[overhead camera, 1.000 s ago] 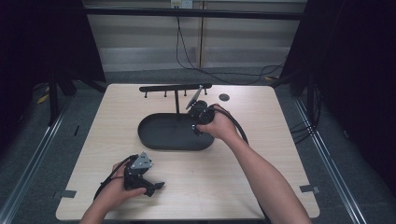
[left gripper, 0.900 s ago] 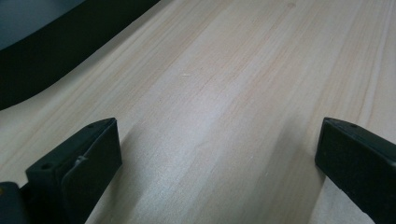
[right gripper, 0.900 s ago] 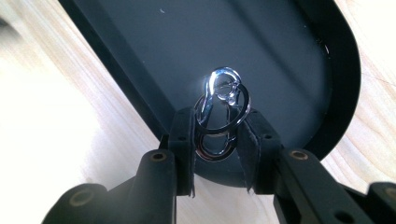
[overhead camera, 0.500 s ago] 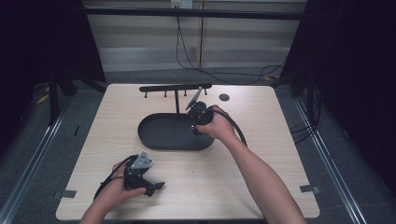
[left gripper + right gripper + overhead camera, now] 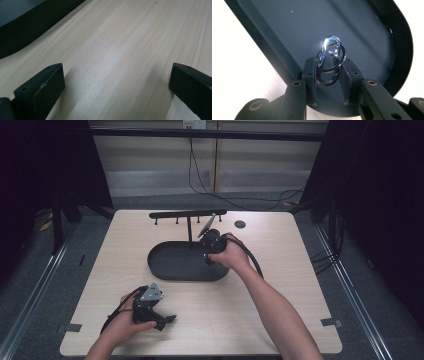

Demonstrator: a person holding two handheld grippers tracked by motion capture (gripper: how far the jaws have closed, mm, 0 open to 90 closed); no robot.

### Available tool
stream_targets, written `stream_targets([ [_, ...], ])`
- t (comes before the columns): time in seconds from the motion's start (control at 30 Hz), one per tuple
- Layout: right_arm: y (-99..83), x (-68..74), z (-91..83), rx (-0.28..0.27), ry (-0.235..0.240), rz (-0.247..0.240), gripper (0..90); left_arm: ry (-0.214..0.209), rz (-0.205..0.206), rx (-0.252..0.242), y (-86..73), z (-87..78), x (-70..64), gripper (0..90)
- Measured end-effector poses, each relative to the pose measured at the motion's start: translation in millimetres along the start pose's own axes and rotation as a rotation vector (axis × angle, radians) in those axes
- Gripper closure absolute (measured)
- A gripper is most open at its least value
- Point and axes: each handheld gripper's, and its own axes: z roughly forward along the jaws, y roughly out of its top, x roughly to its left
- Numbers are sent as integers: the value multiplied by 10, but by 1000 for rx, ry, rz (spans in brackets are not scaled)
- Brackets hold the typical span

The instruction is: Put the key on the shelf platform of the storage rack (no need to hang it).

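A shiny metal key ring with a clip (image 5: 331,56) is pinched between the pads of my right gripper (image 5: 329,65), which is shut on it. It hangs just above the floor of a black oval tray (image 5: 362,32). From above, the right gripper (image 5: 209,251) is over the right end of the tray (image 5: 165,270), near the upright post of a black hanger stand (image 5: 187,213). My left gripper (image 5: 167,320) rests on the wooden table near the front left. Its jaws stand wide apart (image 5: 116,82) with bare wood between them.
The stand's horizontal bar carries several small pegs and spans the back of the tray. A small black disc (image 5: 240,224) lies on the table at the back right. The right gripper's cable (image 5: 252,260) trails along the forearm.
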Motion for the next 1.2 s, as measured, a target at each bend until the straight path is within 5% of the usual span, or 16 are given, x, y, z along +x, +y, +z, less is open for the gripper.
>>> stream_targets([
  [1.2, -21, -40, 332, -19, -26, 24, 681, 2, 0, 1, -1, 0, -1, 1],
])
